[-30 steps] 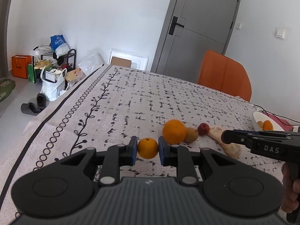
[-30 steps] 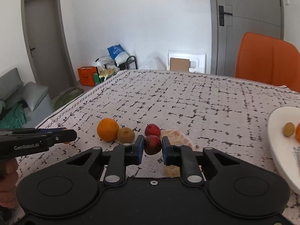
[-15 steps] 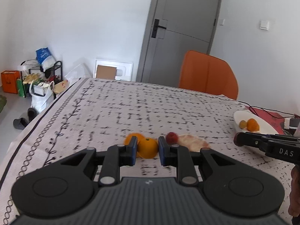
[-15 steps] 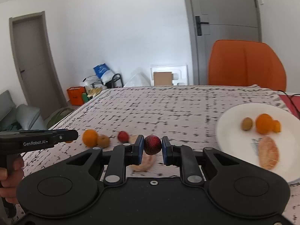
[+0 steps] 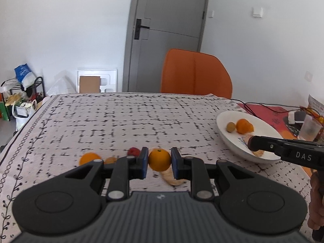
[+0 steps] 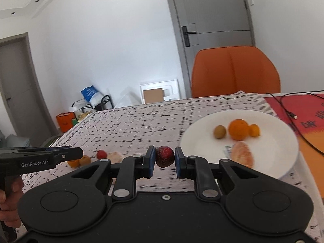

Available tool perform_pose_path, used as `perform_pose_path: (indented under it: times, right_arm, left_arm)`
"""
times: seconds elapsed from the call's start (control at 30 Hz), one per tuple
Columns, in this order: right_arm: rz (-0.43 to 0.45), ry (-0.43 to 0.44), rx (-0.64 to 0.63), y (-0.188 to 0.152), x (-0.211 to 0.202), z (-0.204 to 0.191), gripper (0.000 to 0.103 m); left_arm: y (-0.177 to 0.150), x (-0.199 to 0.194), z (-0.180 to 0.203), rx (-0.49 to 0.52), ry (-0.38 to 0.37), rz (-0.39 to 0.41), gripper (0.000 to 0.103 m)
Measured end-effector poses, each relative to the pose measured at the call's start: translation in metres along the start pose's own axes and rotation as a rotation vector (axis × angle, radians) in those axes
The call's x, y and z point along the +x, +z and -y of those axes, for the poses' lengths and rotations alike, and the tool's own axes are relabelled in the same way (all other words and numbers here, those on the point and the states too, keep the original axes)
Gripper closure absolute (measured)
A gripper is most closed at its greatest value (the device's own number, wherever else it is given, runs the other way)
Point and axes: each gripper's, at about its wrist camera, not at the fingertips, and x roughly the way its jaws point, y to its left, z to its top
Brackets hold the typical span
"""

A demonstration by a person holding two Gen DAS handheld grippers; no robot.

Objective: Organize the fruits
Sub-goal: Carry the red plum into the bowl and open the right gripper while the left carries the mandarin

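The left tool [image 5: 159,160] is clamped on a small orange [image 5: 159,160], its blue pads pressed against both sides of the fruit, which is held clear of the patterned bench [image 5: 131,121]. The right tool [image 6: 165,156] is clamped the same way on a dark red fruit [image 6: 164,156]. Ahead and to the right of both tools lies a white plate [image 6: 283,145], carrying a kiwi [image 6: 220,131], a large orange [image 6: 238,129], a smaller orange piece [image 6: 254,130] and a peeled citrus [image 6: 242,156]. To the left of the left tool's pads, on the bench, sit another orange [image 5: 89,158], a blurred brownish fruit [image 5: 110,159] and a small red fruit [image 5: 133,151]; just beyond its pads, partly hidden under the held orange, lies a pale peeled piece [image 5: 172,179]. An orange chair [image 5: 195,74] stands at the far edge of the bench.
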Motion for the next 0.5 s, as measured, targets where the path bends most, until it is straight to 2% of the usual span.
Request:
perform_pose_path:
  times: [0.23, 0.5]
  right_arm:
    - [0.023, -0.032, 0.053, -0.004, -0.006, 0.027, 0.084]
    - [0.036, -0.076, 0.095, -0.009, -0.011, 0.055, 0.084]
  left_arm:
    - [0.008, 0.011, 0.026, 0.072, -0.021, -0.009, 0.081]
    - [0.013, 0.027, 0.055, 0.110, -0.064, -0.012, 0.081]
